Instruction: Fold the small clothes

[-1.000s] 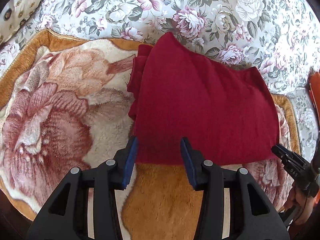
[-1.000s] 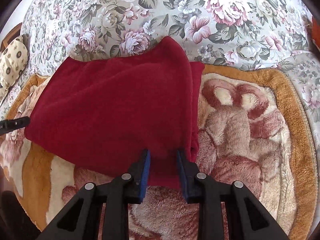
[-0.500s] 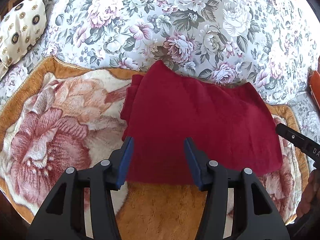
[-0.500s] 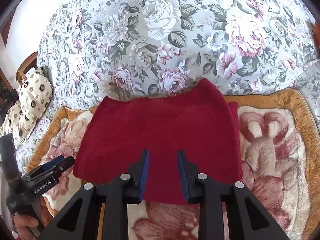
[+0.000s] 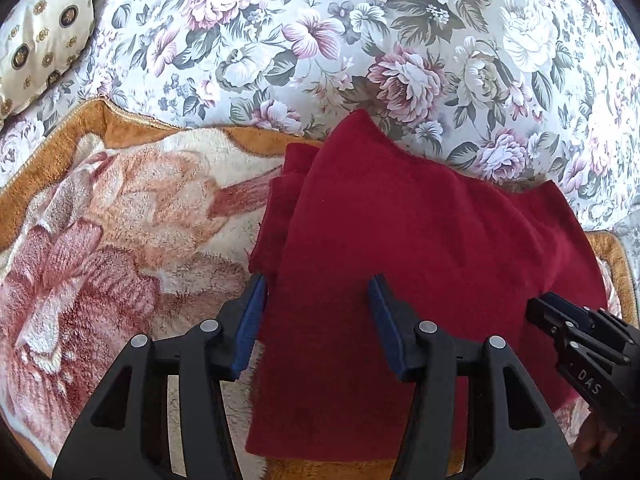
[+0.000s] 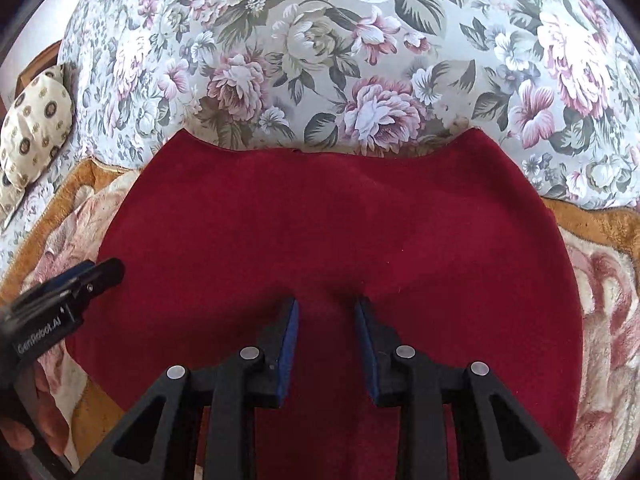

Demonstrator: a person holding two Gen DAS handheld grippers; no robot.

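Note:
A dark red folded garment (image 5: 420,240) lies flat on a plush blanket; it also fills the middle of the right wrist view (image 6: 328,232). My left gripper (image 5: 318,304) is open, its jaws spread over the garment's left near edge, nothing held. My right gripper (image 6: 326,320) is open, low over the garment's near middle, its tips at or on the cloth. The right gripper also shows in the left wrist view (image 5: 576,328); the left one shows in the right wrist view (image 6: 68,292).
The plush blanket (image 5: 100,248) with big pink flowers and an orange border lies under the garment. Behind it spreads a flowered bedspread (image 5: 360,40). A cream patterned pillow (image 5: 36,32) sits far left, also in the right wrist view (image 6: 32,132).
Both grippers have moved forward and lower over the garment, which now looks larger in both views. The right gripper has come toward the garment's middle. Both stay open.

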